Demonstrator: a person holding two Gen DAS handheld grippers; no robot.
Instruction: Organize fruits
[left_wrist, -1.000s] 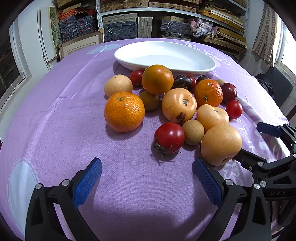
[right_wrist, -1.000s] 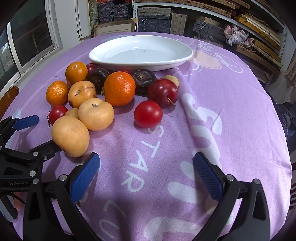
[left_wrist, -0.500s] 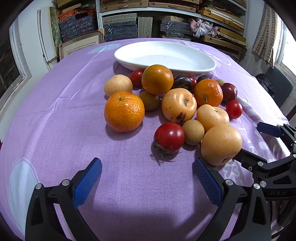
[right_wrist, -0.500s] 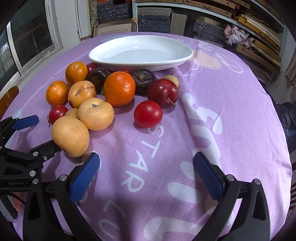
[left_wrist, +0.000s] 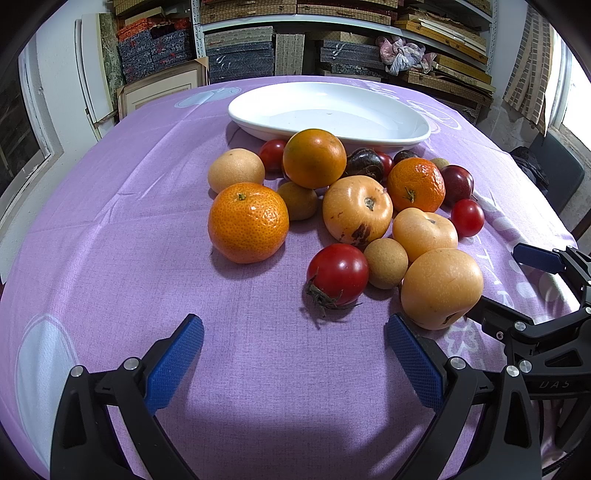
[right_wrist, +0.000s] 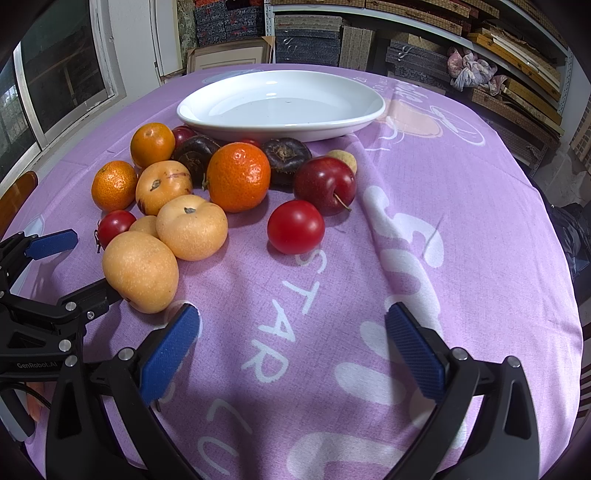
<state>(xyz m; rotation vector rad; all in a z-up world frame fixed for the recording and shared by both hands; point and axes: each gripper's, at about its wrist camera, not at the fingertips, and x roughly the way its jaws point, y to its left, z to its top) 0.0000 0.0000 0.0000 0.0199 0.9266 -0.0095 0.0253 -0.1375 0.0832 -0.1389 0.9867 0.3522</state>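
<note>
A pile of fruit lies on the purple tablecloth (left_wrist: 122, 258) in front of a white oval plate (left_wrist: 328, 110) (right_wrist: 280, 101) with nothing on it. Nearest in the left wrist view are an orange mandarin (left_wrist: 248, 222), a red tomato with a stem (left_wrist: 338, 274) and a yellow pear (left_wrist: 441, 288). In the right wrist view a red tomato (right_wrist: 296, 226) and a dark red plum (right_wrist: 325, 184) lie nearest. My left gripper (left_wrist: 293, 354) is open, short of the tomato. My right gripper (right_wrist: 291, 349) is open over bare cloth, with the pear (right_wrist: 140, 271) beside its left finger.
Shelves stacked with boxes and frames (left_wrist: 258, 48) stand behind the table. A window (right_wrist: 55, 74) is at the left. The cloth (right_wrist: 461, 221) bears white lettering at the right, where no fruit lies. A dark chair (left_wrist: 554, 173) stands at the table's right edge.
</note>
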